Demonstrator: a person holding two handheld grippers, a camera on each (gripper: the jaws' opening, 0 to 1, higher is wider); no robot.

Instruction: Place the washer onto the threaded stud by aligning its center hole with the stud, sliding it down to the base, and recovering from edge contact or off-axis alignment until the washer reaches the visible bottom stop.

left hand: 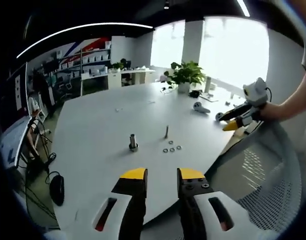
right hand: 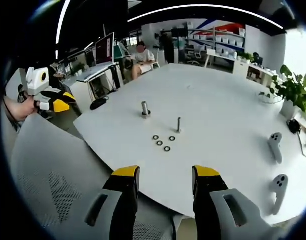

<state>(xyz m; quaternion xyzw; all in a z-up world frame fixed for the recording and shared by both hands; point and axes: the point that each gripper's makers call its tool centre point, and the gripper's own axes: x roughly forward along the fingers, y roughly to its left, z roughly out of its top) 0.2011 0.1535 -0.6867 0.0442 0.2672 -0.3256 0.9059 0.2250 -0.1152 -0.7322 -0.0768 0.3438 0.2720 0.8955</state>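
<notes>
Both grippers (left hand: 161, 175) (right hand: 163, 174) level, fingers parted, short of table (right hand: 218, 100).

Bright window (left hand: 233, 45) glare; soft, edges fisheye-warped.

I see a plain white table (right hand: 228, 130) carrying 4 dark ring-shaped washers (right hand: 163, 142) and 2 grey metal studs (right hand: 178, 125). My left gripper (left hand: 161, 176) and right gripper (right hand: 165, 174) are black with yellow tips and white bodies. The plant (left hand: 185, 74) is green in a white pot. The chair back (right hand: 48, 175) is grey with a dotted mesh pattern. 2 controllers (right hand: 276, 145) look white, perhaps pale grey.
</notes>
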